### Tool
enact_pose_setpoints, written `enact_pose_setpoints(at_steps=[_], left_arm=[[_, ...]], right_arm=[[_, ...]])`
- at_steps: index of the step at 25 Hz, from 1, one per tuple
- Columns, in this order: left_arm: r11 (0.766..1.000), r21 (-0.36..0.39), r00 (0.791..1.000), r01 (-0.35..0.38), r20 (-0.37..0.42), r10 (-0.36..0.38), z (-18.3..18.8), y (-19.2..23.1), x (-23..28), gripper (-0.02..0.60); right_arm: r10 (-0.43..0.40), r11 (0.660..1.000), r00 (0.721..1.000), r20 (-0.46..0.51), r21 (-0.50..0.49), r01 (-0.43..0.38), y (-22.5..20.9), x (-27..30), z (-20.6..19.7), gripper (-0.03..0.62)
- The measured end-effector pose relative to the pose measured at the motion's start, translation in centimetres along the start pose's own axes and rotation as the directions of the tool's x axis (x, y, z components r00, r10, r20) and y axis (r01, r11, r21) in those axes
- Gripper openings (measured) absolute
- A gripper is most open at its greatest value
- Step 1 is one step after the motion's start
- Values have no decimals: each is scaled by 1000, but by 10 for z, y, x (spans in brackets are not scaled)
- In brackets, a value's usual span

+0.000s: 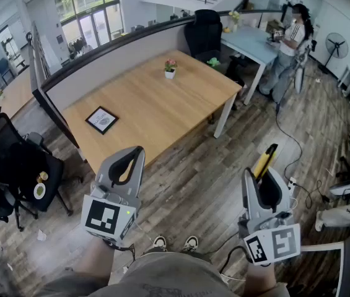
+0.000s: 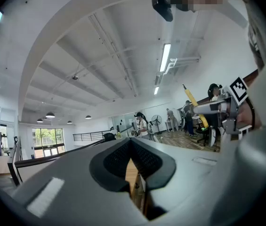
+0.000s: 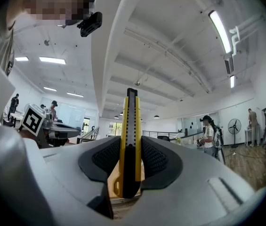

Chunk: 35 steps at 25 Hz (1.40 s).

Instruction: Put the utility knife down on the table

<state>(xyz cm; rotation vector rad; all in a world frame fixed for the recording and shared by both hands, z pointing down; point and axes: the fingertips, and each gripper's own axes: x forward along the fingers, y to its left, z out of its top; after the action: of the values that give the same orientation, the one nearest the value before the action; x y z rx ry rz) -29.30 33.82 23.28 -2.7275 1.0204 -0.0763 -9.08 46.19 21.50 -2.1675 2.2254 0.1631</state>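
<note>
A yellow and black utility knife (image 1: 265, 161) stands upright between the pads of my right gripper (image 1: 261, 178), its tip pointing away from me. In the right gripper view the knife (image 3: 129, 140) is clamped between the black pads, so that gripper (image 3: 130, 161) is shut on it. My left gripper (image 1: 137, 152) is held level at the left with its jaws together and nothing in them; its pads (image 2: 144, 159) meet in the left gripper view. Both grippers hover over the wood floor, short of the wooden table (image 1: 156, 104).
On the table lie a framed picture (image 1: 102, 119) and a small potted flower (image 1: 170, 68). A black office chair (image 1: 7, 159) stands at the left. Behind the table run a grey partition (image 1: 119, 51) and a light blue desk (image 1: 249, 42), where a person (image 1: 289, 42) stands. Cables (image 1: 298, 159) lie on the floor at the right.
</note>
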Motion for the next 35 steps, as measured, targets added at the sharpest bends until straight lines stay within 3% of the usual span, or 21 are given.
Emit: enact_pose_setpoints(at_steps=[24,35], left_arm=[[1000,19,1000,16,-23,-16,-3,-100,50,2],[1000,19,1000,12,-24,-12,-13,-100,91,2]], right_arm=[[-11,997,1000,-22,80,13,-102,-39,-34,137],[-16,998,998,-53,55,19,-134,-13,-53,137]])
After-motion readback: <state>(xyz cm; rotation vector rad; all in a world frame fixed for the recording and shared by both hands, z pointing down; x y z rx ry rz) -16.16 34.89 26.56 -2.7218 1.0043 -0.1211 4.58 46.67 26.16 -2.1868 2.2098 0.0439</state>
